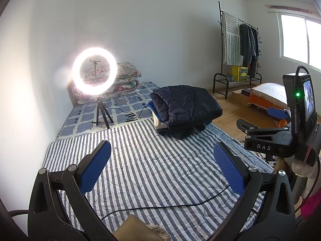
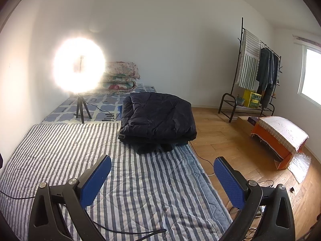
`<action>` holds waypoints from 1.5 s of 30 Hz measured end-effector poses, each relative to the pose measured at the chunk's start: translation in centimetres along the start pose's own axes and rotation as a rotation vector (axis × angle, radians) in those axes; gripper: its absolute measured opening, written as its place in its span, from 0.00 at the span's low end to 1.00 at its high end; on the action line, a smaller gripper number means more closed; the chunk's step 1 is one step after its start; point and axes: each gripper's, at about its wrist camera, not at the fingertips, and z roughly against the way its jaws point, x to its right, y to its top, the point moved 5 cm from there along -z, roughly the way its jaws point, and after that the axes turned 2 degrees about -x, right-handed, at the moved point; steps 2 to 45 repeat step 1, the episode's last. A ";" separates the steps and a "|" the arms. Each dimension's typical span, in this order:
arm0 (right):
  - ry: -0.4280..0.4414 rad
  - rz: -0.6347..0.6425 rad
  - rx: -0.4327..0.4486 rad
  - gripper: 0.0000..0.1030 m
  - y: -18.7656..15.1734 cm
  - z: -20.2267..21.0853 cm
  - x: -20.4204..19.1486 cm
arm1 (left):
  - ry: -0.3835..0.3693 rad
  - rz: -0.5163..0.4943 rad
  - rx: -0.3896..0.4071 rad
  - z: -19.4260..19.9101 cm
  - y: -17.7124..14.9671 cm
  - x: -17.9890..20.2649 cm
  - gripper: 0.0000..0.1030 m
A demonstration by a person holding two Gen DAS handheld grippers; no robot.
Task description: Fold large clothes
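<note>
Hovering with both left gripper (image 1: 162, 168) and right gripper (image 2: 162, 180) fingers spread, empty; best approaching dark folded jacket (image 2: 158, 116) squarely, low over striped quilt (image 2: 140, 180).

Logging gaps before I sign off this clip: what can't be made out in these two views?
- Garments under the dark padded jacket: it covers the pile in both views; only blue and cream edges show in the left wrist view.
- Ring light centre: washed out by glare, right wrist view.
- Right gripper: partly cut off by the frame edge, left wrist view.
</note>
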 end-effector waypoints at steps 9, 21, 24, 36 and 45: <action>0.001 0.000 0.000 1.00 0.0 0.0 0.0 | 0.002 -0.005 0.002 0.0 0.0 0.1 1.00; 0.001 0.000 0.000 1.00 0.0 0.0 0.0 | 0.002 -0.005 0.002 0.0 0.0 0.1 1.00; 0.001 0.000 0.000 1.00 0.0 0.0 0.0 | 0.002 -0.005 0.002 0.0 0.0 0.1 1.00; 0.001 0.000 0.000 1.00 0.0 0.0 0.0 | 0.002 -0.005 0.002 0.0 0.0 0.1 1.00; 0.001 0.000 0.000 1.00 0.0 0.0 0.0 | 0.002 -0.005 0.002 0.0 0.0 0.1 1.00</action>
